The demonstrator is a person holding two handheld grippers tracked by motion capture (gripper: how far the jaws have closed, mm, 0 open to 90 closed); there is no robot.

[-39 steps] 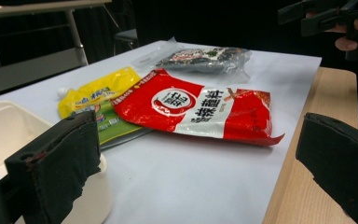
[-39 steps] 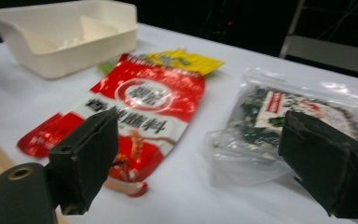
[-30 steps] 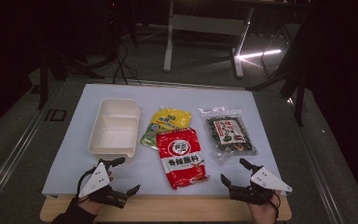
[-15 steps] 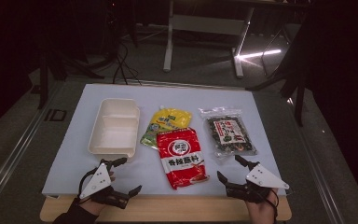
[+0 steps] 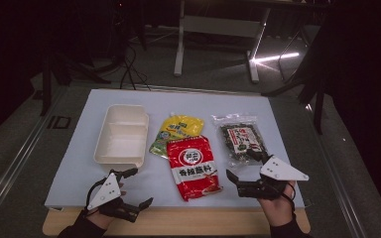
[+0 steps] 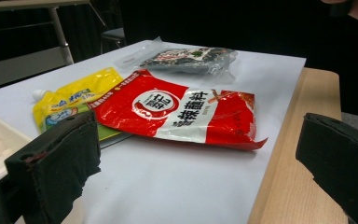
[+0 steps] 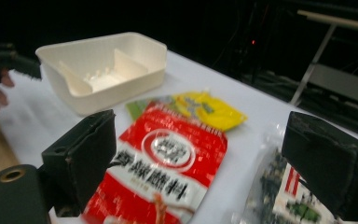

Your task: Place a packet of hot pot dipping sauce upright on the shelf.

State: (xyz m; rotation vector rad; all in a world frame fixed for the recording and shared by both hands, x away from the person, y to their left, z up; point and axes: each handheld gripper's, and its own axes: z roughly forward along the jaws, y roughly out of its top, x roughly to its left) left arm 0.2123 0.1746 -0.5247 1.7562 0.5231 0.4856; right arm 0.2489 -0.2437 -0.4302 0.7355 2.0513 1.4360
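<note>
My left tool [image 5: 135, 187] hovers over the near left corner of the table [image 5: 69, 168], its jaws spread wide with nothing between them. My right tool [image 5: 244, 166] sits near the table's right front edge, jaws likewise spread and empty, just beside the near end of the dark seaweed packet [image 5: 240, 140].

The red sauce packet [image 5: 194, 165] lies flat on the white table surface between my two tools, closer to the right one, its round logo and white lettering facing up. In the right tool's view the red packet [image 7: 161, 172] lies straight ahead between my jaws, with the seaweed packet [image 7: 284, 196] at the lower right. In the left tool's view the same red packet [image 6: 177, 112] lies across the middle, apart from both jaws.

The top of the red packet overlaps the lower part of a yellow-and-green pouch [image 5: 176, 130], which lies behind it. Left of the pouch stands a cream two-compartment tray [image 5: 122, 134], its divider visible in the right tool's view. A strip of bare wood [image 5: 178, 218] runs along the table's near edge below the white sheet.
</note>
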